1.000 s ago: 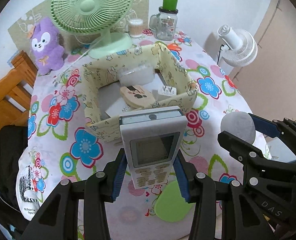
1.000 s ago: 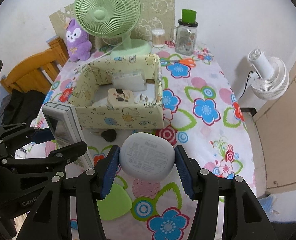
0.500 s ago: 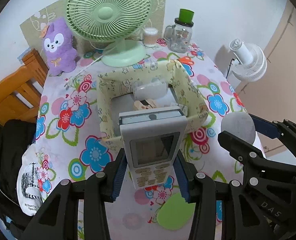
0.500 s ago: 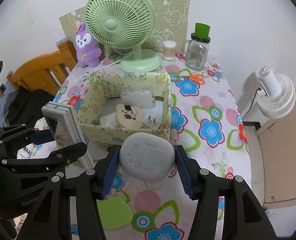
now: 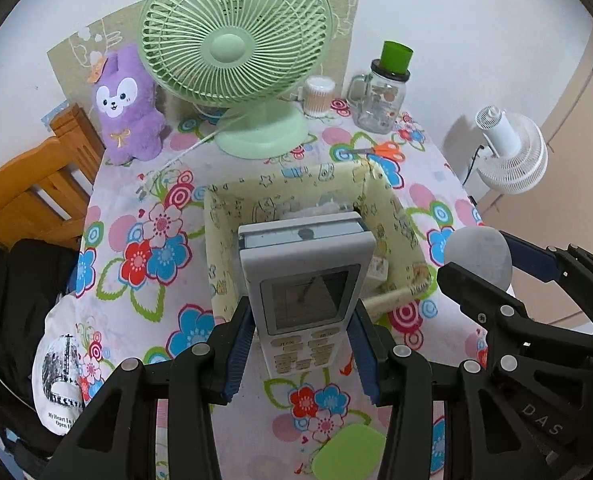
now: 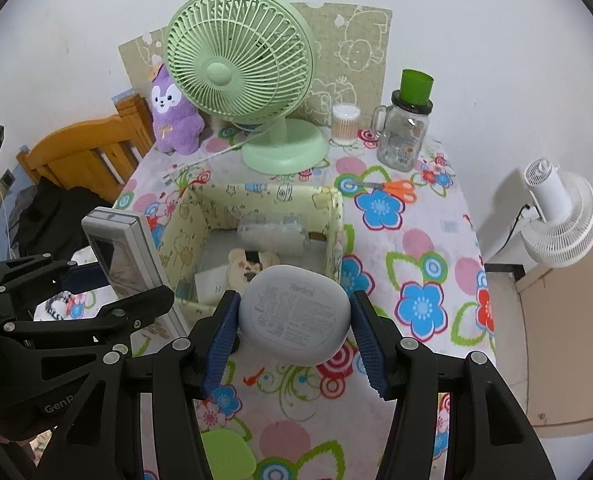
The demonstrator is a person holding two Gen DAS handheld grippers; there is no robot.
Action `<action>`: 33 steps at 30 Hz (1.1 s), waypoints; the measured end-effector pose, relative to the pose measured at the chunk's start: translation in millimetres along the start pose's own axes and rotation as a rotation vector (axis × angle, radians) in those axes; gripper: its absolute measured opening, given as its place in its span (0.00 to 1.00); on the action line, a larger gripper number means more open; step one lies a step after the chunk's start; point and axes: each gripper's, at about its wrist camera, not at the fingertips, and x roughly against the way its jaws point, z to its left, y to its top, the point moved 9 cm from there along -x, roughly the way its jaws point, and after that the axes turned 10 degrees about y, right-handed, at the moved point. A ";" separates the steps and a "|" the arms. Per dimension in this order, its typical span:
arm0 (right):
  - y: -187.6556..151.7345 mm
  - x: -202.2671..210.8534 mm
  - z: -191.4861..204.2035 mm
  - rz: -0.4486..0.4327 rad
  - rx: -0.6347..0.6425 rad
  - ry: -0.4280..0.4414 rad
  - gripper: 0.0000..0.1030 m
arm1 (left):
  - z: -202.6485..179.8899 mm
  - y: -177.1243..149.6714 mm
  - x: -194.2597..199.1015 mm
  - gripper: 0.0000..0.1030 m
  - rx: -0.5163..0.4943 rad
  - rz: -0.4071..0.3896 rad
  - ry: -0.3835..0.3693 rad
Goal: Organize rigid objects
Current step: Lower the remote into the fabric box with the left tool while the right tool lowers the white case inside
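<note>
My left gripper (image 5: 301, 354) is shut on a white remote control (image 5: 302, 292) with a screen, held upright over the near wall of the yellow patterned fabric box (image 5: 221, 248). My right gripper (image 6: 294, 322) is shut on a grey rounded earbud case (image 6: 294, 312), held just in front of the same box (image 6: 264, 196). The case (image 5: 478, 254) also shows at the right of the left wrist view, and the remote (image 6: 122, 256) at the left of the right wrist view. Inside the box lie a cream animal-shaped item (image 6: 252, 262), a clear packet (image 6: 272, 234) and a white block (image 6: 212, 282).
On the floral tablecloth (image 6: 412, 240) stand a green desk fan (image 6: 242, 80), a purple plush toy (image 6: 172, 116), a glass jar with a green cup on it (image 6: 406, 128) and a cotton-swab tub (image 6: 344, 124). Orange scissors (image 6: 394, 188) lie right of the box. A green pad (image 5: 346, 454) lies near me; a white fan (image 6: 556, 216) beside the table.
Both grippers have risen and drawn back from the box, so the fan and the back wall now fill more of each view. Each still holds its object.
</note>
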 end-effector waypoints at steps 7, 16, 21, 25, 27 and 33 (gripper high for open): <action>18.9 -9.1 -3.9 -0.008 0.003 0.014 0.57 | 5.6 17.4 -5.6 0.46 0.008 -0.008 0.014; 33.9 -31.9 -11.0 0.013 -0.004 0.023 0.57 | 9.2 31.6 -26.5 0.46 0.025 0.017 -0.002; 36.3 -46.9 -15.5 0.037 -0.002 0.029 0.57 | 10.8 37.1 -40.3 0.46 0.034 0.033 -0.013; 37.8 -60.7 -20.3 0.057 -0.008 0.031 0.57 | 10.3 34.8 -55.8 0.46 0.027 0.064 -0.007; 38.0 -66.4 -22.9 0.068 -0.013 0.030 0.57 | 9.1 33.4 -61.3 0.46 0.017 0.071 0.008; 38.6 -82.0 -26.5 0.090 -0.017 0.036 0.57 | 9.5 26.8 -81.7 0.46 0.003 0.118 0.025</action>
